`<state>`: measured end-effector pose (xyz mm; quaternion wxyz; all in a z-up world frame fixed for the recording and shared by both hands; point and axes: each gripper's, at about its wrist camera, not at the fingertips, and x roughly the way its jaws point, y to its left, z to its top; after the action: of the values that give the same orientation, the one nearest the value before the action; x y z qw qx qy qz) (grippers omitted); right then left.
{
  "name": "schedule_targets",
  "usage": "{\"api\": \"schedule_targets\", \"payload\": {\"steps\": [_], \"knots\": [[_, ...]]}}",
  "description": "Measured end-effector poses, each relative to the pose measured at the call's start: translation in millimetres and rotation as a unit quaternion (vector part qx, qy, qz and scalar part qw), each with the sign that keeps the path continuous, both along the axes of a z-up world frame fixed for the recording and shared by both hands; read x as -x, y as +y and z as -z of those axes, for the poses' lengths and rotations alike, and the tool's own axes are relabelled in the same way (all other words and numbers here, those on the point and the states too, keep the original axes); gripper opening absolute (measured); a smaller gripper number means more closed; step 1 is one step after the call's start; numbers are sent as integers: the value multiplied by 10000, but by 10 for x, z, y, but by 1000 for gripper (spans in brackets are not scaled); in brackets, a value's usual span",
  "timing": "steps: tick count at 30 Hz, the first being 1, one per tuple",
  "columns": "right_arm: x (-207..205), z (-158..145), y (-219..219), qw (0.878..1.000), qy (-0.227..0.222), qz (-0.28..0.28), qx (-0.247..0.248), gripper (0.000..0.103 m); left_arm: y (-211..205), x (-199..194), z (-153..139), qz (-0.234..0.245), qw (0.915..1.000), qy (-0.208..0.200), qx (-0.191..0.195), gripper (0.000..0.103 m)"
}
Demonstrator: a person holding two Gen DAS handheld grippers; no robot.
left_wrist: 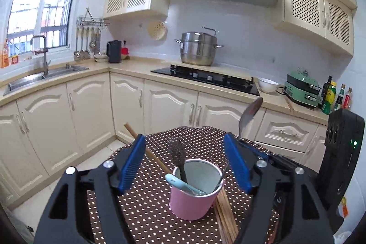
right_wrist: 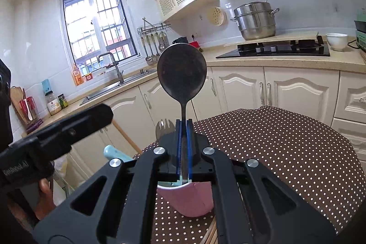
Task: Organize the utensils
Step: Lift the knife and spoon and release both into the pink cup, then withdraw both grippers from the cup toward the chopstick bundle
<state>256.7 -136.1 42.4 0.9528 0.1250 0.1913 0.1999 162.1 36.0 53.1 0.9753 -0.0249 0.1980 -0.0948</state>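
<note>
A pink cup (left_wrist: 191, 201) stands on the dotted brown tablecloth (left_wrist: 146, 205). It holds a dark fork (left_wrist: 177, 152) and a light blue handle (left_wrist: 176, 182). My left gripper (left_wrist: 184, 165) is open, its blue pads on either side of the cup. Wooden chopsticks (left_wrist: 225, 214) lie beside the cup. My right gripper (right_wrist: 183, 127) is shut on a metal spoon (right_wrist: 181, 73), bowl up, its handle reaching down into the pink cup (right_wrist: 189, 200). The spoon (left_wrist: 250, 112) also shows in the left wrist view.
A single wooden stick (left_wrist: 146, 150) lies on the table behind the cup. The table edge (left_wrist: 183, 128) is at the far side. Beyond it are cream cabinets, a hob (left_wrist: 205, 78) with a steel pot (left_wrist: 199, 48), and a sink (left_wrist: 43, 76).
</note>
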Motion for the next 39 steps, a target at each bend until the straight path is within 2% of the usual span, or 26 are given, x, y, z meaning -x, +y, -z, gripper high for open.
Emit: {"api": "schedule_targets", "payload": {"steps": [10,11,13,15,25,27,37,38,39], "knots": [[140,12,43,9998,87,5,160,7,58,133,-83,-146,9998,-38,-116,74],[159,1,45,9998,91,21,191,9,64,151,-87,-152,9998,-36,-128,74],[200,-6,48,9996,88,52,247,23,68,178,-95,-154,9998,-28,-146,74],[267,-18,39,9996,37,75,268,31,70,217,-102,-161,9997,-35,-175,74],[491,-36,-186,9987,165,278,402,33,85,410,-35,-110,9995,186,-229,74],[539,0,-259,9982,238,336,440,44,86,444,10,-24,9994,322,-159,74],[701,310,-542,9928,901,463,637,45,-141,598,369,390,9960,796,-151,73],[707,360,-571,9918,1007,468,634,46,-173,600,415,431,9953,853,-157,72],[714,404,-596,9910,1089,471,622,46,-204,604,464,493,9945,911,-170,63]]}}
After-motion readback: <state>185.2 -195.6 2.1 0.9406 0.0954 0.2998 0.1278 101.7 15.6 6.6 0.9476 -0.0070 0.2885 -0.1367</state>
